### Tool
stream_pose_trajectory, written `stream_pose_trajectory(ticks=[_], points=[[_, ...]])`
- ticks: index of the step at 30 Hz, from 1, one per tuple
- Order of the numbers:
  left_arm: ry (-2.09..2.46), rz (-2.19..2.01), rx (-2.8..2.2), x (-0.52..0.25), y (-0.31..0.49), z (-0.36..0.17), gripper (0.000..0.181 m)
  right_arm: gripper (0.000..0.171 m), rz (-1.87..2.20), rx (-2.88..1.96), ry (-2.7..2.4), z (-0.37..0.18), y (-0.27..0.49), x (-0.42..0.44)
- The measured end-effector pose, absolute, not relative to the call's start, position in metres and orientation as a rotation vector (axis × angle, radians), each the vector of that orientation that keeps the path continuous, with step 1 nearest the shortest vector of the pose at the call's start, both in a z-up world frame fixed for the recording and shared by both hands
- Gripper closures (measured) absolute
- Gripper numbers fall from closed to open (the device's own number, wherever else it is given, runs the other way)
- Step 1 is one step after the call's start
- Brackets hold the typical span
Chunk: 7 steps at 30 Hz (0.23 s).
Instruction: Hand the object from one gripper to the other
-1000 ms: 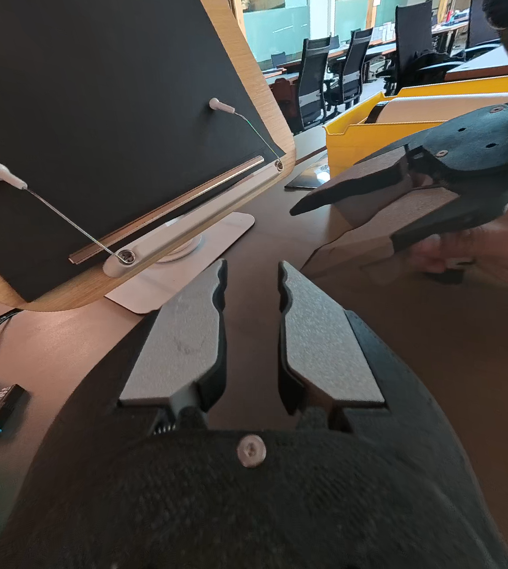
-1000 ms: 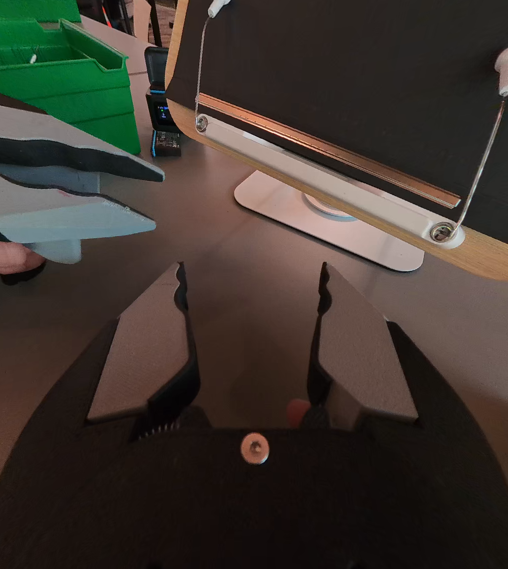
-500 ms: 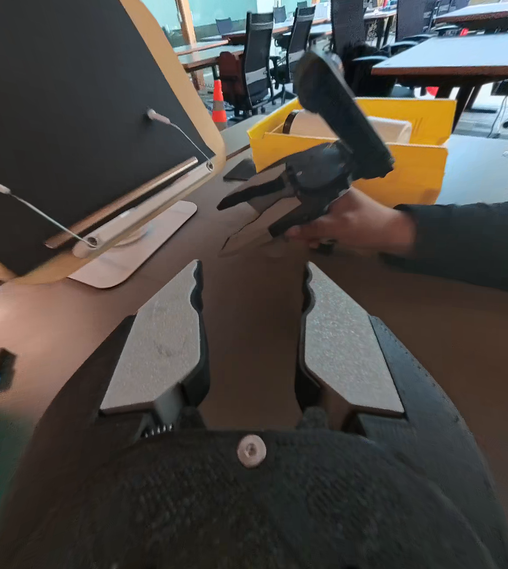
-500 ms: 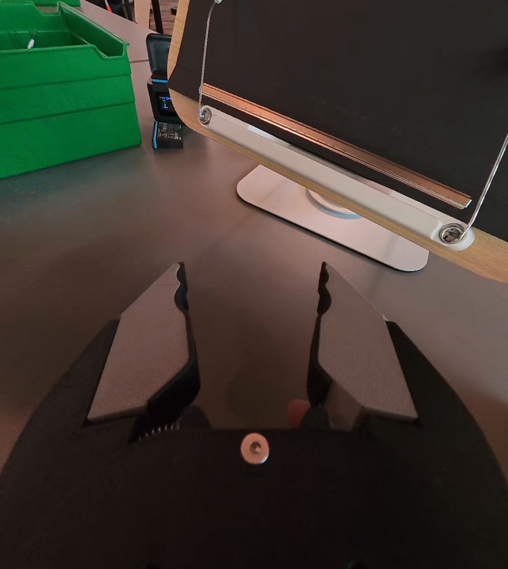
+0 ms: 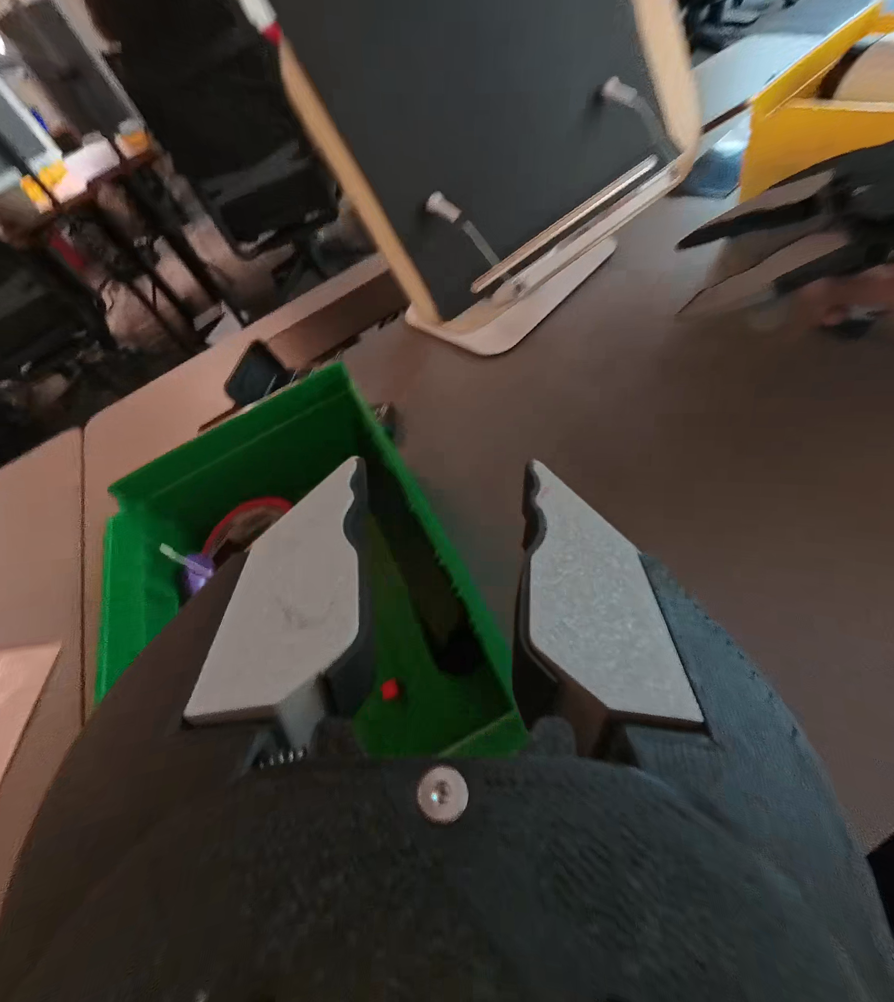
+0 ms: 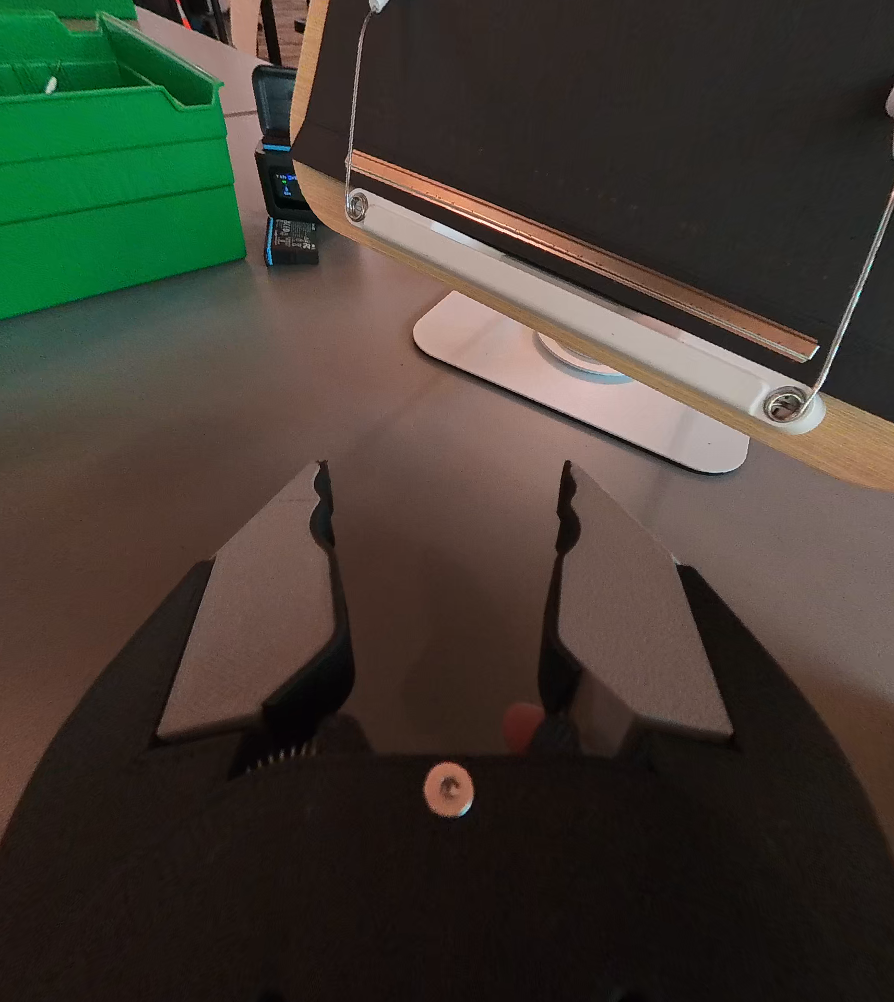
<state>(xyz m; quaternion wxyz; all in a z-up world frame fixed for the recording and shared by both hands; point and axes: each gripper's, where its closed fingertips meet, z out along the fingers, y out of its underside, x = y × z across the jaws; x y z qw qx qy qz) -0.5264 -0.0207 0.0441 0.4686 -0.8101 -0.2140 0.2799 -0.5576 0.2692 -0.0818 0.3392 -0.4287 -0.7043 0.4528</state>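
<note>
In the left wrist view, the left hand-held gripper [image 5: 442, 490] hangs over the green bin [image 5: 293, 434] with its jaws spread and nothing between them. Inside the green bin lie a red-rimmed round thing [image 5: 246, 520], a small purple piece [image 5: 198, 575], a tiny red cube [image 5: 390, 689] and a long dark object [image 5: 428, 591] along the wall; which one is the object to hand over, I cannot tell. Far to the right of the green bin, the right hand-held gripper [image 5: 686, 276] waits over the brown bench [image 5: 705, 461], in front of a yellow bin [image 5: 835, 124].

In the right wrist view, the right hand-held gripper [image 6: 442, 471] is also open and empty above the bare bench [image 6: 108, 461]. The green bin [image 6: 81, 190] stands at the far left, a small black device [image 6: 284, 179] just beside it, then the book stand [image 6: 623, 135] on its white base.

I judge that the task is at its beginning: no pick is done, and the grasp and the handover are both left. Behind the green bin, blurred chairs and desks of an office room are seen.
</note>
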Motion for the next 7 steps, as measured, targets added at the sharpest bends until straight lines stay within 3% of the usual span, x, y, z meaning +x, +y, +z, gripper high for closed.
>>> stream_pose_trajectory(ticks=[7], points=[[-0.732,0.573,-2.239,-0.558,-0.076,-0.020,0.124,0.090,1.184,-1.131,-1.848,-0.084,0.269,-0.558]])
